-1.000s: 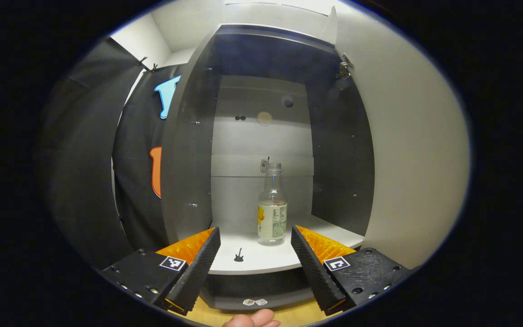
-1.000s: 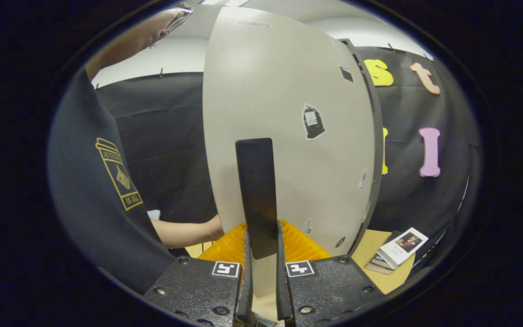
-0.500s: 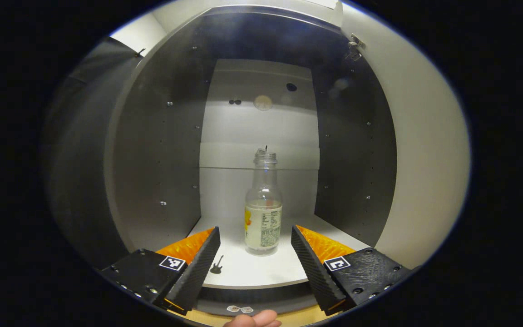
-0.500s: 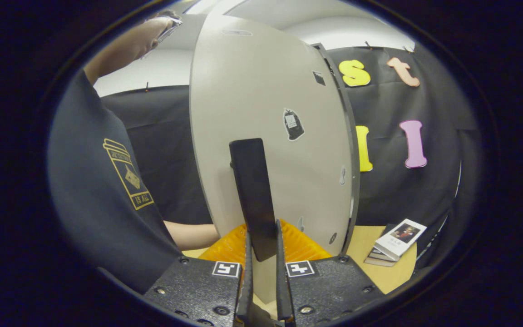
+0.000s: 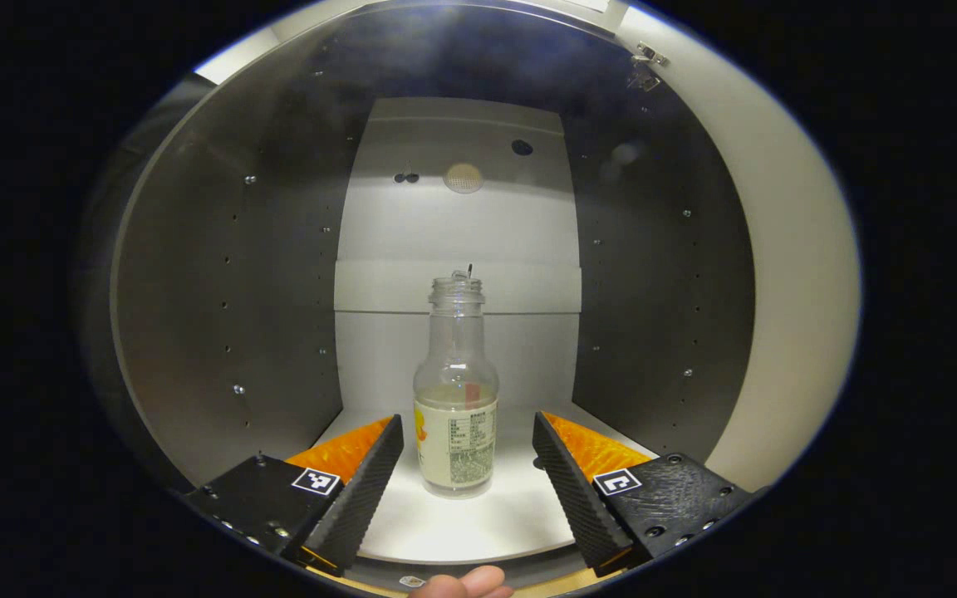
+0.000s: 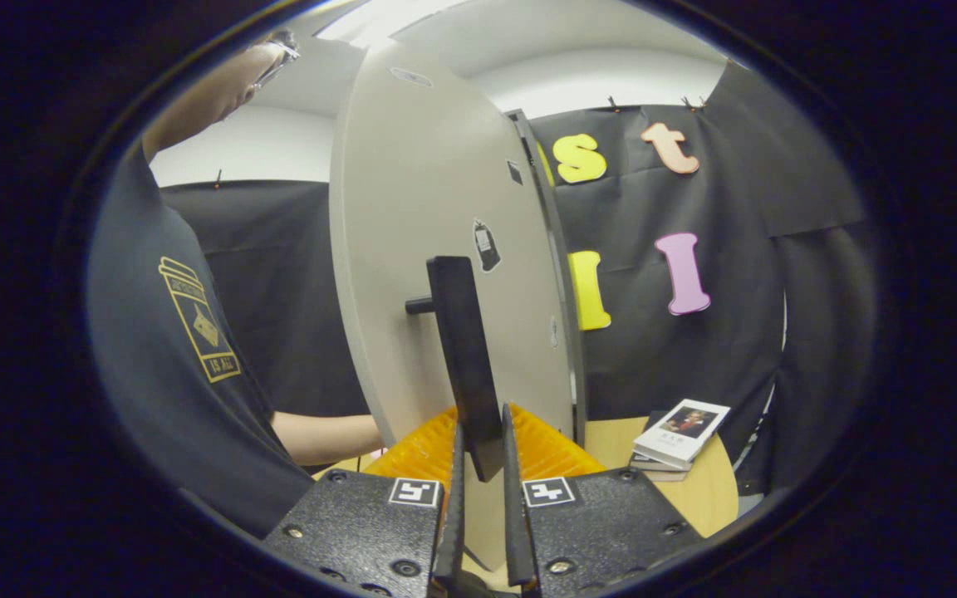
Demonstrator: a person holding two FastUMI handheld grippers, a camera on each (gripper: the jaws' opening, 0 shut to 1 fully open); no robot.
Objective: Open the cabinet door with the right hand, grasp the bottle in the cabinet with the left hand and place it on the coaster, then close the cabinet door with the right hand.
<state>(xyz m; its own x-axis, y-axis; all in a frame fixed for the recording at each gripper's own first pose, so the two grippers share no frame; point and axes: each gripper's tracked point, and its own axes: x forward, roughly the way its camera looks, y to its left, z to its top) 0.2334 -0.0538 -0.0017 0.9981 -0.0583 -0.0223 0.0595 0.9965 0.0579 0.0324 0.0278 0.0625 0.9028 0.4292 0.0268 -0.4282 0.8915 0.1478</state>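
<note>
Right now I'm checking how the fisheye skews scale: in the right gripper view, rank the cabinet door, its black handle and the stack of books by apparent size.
1. cabinet door, clearly largest.
2. black handle.
3. stack of books, smallest, though it lies farther off, so its true size is unsure.

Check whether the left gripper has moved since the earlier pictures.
Yes. The left gripper has gone forward into the cabinet: its side walls now spread wider, and the bottle stands between the fingers.

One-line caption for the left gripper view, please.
Open left gripper reaches into the cabinet, its fingers either side of an uncapped bottle standing on the shelf.
</note>
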